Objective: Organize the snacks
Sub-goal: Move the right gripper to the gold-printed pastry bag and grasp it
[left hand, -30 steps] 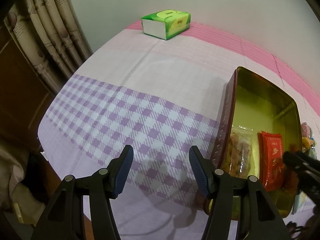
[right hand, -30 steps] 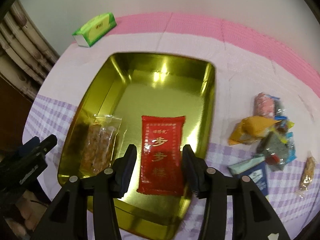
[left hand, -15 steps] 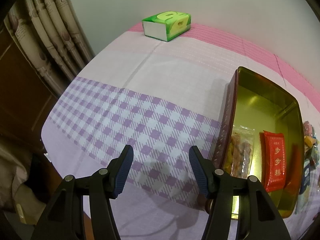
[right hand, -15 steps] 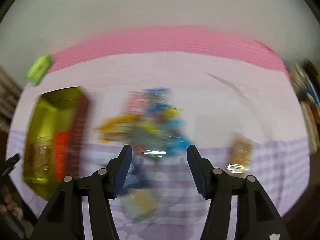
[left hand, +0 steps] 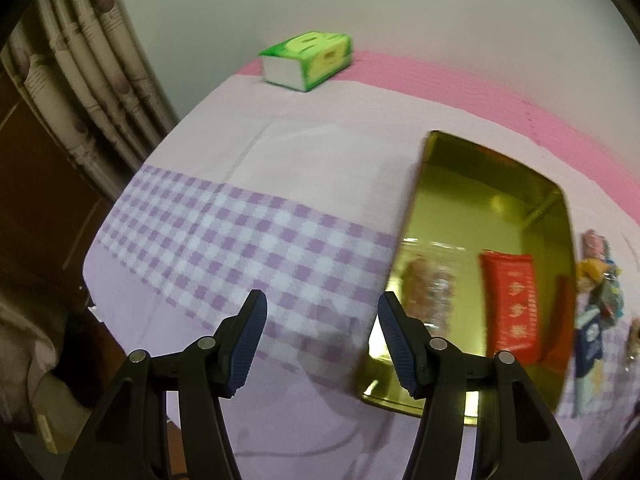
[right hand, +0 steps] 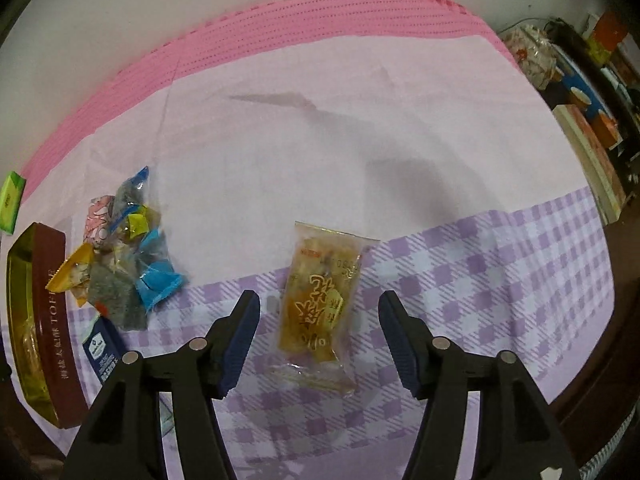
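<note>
The right gripper (right hand: 318,320) hangs over a clear-wrapped yellow snack packet (right hand: 318,308), its jaws having just been opening and now standing wide, one on each side of the packet with neither pad touching it; the packet lies flat on the checked tablecloth (right hand: 500,280), its long side running roughly along the line of the fingers. To do this pick well, the sensible course is probably to come straight down so the pads (right hand: 240,340) meet the packet's long edges at its firm middle, not the thin crimped ends, and to close only until the wrapper stops sliding, since the film looks slippery and the contents may crumble. The left gripper (left hand: 318,344) waits over bare cloth beside the near corner of the gold tin (left hand: 420,184), jaws apart and empty; it is best kept clear of the tin's rim. Inside the tin lie a clear packet (left hand: 430,292) and a red packet (left hand: 512,304) side by side, leaving free floor beyond them for the next one. Further left of the right gripper sits a pile of loose wrapped sweets (right hand: 124,252), still to be sorted, and a green tissue box (left hand: 308,60) stands at the far edge
</note>
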Motion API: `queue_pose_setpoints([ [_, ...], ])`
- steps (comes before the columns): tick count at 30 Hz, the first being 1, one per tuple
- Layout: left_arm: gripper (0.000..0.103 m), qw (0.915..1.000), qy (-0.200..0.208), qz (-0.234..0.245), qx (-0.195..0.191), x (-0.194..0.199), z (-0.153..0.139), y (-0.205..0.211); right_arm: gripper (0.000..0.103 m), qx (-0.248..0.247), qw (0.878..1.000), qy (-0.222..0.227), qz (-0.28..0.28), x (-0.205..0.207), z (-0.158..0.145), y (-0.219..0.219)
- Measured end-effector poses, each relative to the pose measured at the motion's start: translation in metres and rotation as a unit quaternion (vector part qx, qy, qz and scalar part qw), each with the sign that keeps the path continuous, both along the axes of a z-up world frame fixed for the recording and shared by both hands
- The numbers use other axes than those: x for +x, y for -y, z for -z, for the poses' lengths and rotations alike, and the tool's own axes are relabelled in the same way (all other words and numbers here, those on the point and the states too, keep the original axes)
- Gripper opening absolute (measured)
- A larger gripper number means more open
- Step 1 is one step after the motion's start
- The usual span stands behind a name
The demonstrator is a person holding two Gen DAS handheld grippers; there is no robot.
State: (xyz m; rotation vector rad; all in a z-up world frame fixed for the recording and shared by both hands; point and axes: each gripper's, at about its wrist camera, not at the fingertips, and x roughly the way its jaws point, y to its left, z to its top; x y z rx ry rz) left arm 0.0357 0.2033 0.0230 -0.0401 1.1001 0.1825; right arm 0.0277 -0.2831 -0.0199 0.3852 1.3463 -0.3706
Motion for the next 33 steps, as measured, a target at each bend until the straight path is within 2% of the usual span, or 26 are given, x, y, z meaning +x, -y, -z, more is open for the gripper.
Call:
queue_pose_setpoints([
  [5, 0.059, 0.9989, 0.005, 0.044, -0.01, -0.003, -0.016, 0.042, 0.059, -0.003, 1.0, 0.001, -0.014, 0.003, 0.014, -0.006],
  [9, 0.059, 0.9962, -0.004, 0.085, -0.018, -0.004, -0.019, 0.083, 0.047, -0.027, 0.999, 0.018, -0.034, -0.001, 0.022, -0.012],
  [15, 0.059, 0.9858, -0.04, 0.156, -0.047, -0.009, -0.013, 0.163, 0.038, -0.038, 0.995, 0.049, -0.077, -0.017, 0.021, -0.019],
  [19, 0.059, 0.9789, -0.06, 0.182, -0.07, -0.01, -0.01, 0.211, 0.037, -0.032, 0.993, 0.067, -0.096, -0.033, 0.019, -0.017],
  [23, 0.059, 0.9775, -0.079, 0.174, -0.088, -0.006, 0.003, 0.245, 0.037, -0.033, 0.991, 0.076, -0.108, -0.045, 0.019, -0.012],
  [28, 0.06, 0.9761, -0.132, 0.129, -0.115, 0.005, 0.029, 0.265, 0.038, -0.022, 0.99, 0.081, -0.113, -0.051, 0.018, -0.011],
  [31, 0.076, 0.979, -0.132, 0.11, -0.11, 0.009, 0.034, 0.273, 0.038, -0.019, 0.99, 0.077, -0.116, -0.047, 0.019, -0.007],
  [33, 0.077, 0.9802, -0.13, 0.103, -0.107, 0.009, 0.037, 0.279, 0.039, -0.013, 0.99, 0.079, -0.116, -0.045, 0.02, -0.005],
])
